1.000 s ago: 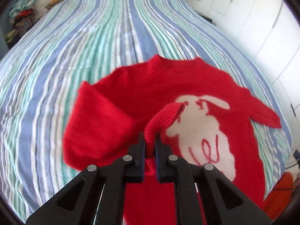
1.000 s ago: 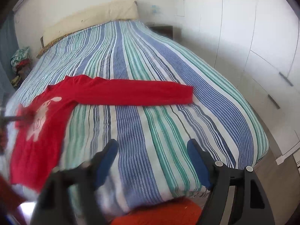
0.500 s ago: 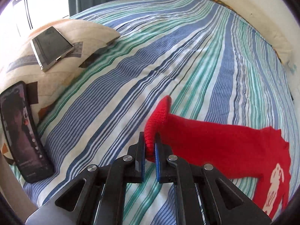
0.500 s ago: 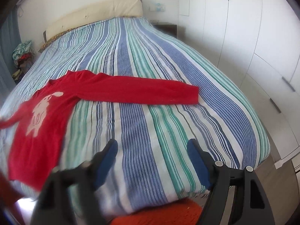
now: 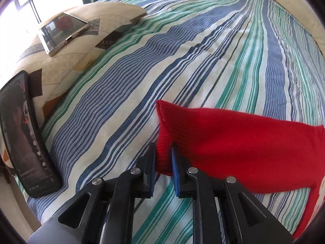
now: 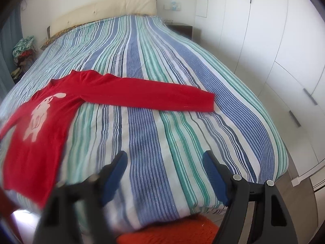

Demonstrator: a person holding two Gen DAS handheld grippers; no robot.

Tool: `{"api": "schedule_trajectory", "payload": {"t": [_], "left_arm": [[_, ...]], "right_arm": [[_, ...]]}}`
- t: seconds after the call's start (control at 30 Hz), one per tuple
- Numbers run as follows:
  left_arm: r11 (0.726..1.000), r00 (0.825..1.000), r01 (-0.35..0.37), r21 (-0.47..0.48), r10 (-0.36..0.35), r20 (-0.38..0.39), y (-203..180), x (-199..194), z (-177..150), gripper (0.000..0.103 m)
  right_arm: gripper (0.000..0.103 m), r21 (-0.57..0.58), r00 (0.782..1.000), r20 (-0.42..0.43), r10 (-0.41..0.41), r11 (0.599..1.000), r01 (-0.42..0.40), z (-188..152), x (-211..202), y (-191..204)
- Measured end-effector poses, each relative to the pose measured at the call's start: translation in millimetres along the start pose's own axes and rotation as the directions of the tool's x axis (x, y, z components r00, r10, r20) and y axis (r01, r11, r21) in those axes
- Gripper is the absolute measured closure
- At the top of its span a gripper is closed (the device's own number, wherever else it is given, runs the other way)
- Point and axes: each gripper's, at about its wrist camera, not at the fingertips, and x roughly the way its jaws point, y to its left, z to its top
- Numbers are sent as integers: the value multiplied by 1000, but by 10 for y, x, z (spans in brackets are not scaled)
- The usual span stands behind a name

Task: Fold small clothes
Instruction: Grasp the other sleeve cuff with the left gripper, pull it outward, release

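While its jaws have just been opening, the left gripper (image 5: pixel 163 152) stands narrowly parted around the ribbed cuff (image 5: pixel 163 142) of the red knitted sweater (image 6: pixel 61 109), which lies flat on the striped bedspread (image 6: pixel 154 126); the right gripper (image 6: pixel 164 162) gapes empty at six o'clock.

Striped bed (image 6: pixel 154 134) bearing red sweater (image 6: pixel 40 122), pillow (image 5: pixel 67 46), phone (image 5: pixel 22 134)

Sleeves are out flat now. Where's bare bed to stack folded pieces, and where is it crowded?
Bare striped cover runs from the right sleeve up to the headboard, and below it by the right gripper. Crowded: the pillow with two phones beyond the left cuff.
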Motion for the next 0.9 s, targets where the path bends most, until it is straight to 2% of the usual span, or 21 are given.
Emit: {"api": "schedule_trajectory", "payload": {"t": [0.03,0.07,0.1,0.2,0.27,0.37,0.47,0.53,0.6,0.63,0.7,0.77,0.83,0.9], "left_arm": [[999,1000,-28,-18,28,1,51,-32,6,47],[997,997,-71,-40,71,6,109,-80,-1,37],[993,995,-95,-63,97,23,171,-144,-11,33],[987,989,-102,-126,115,93,272,-393,-28,33],[992,985,-55,-117,74,156,184,-553,-35,32],[998,985,55,14,-57,162,-192,-596,-38,25],[988,989,92,125,-105,105,-612,-425,-24,25],[985,994,78,153,-89,62,-754,-239,-17,24],[989,1000,1,148,-5,26,-746,-49,-47,24],[992,999,-30,125,28,14,-664,33,-47,22],[998,999,-38,57,36,25,-455,65,-48,17],[997,997,-72,25,72,27,-313,12,-61,17],[998,998,-53,40,51,35,-261,-116,-100,19],[996,997,-6,87,0,72,-314,-328,-222,19]], "right_arm": [[27,1,1000,0,0,1000,0,0,0,-4],[27,3,1000,2,1,1000,-1,1,1,-11],[27,6,1000,3,4,1000,-4,1,0,-17],[27,12,1000,10,6,1000,-6,1,-12,-21],[27,8,1000,10,4,1000,-4,3,-12,-11],[27,1,1000,6,1,1000,-1,9,-6,9],[27,0,1000,-2,2,1000,-2,18,13,19],[27,-3,1000,-6,-3,1000,3,14,20,24],[27,-9,1000,-9,-11,1000,11,8,22,32],[27,-12,1000,-11,-15,1000,15,4,26,35],[27,-17,1000,-13,-21,1000,21,0,29,38],[27,-16,1000,-11,-20,1000,20,3,28,30],[27,-9,1000,-8,-16,1000,16,6,29,22],[27,-2,1000,-6,-10,1000,10,13,31,15]]}}
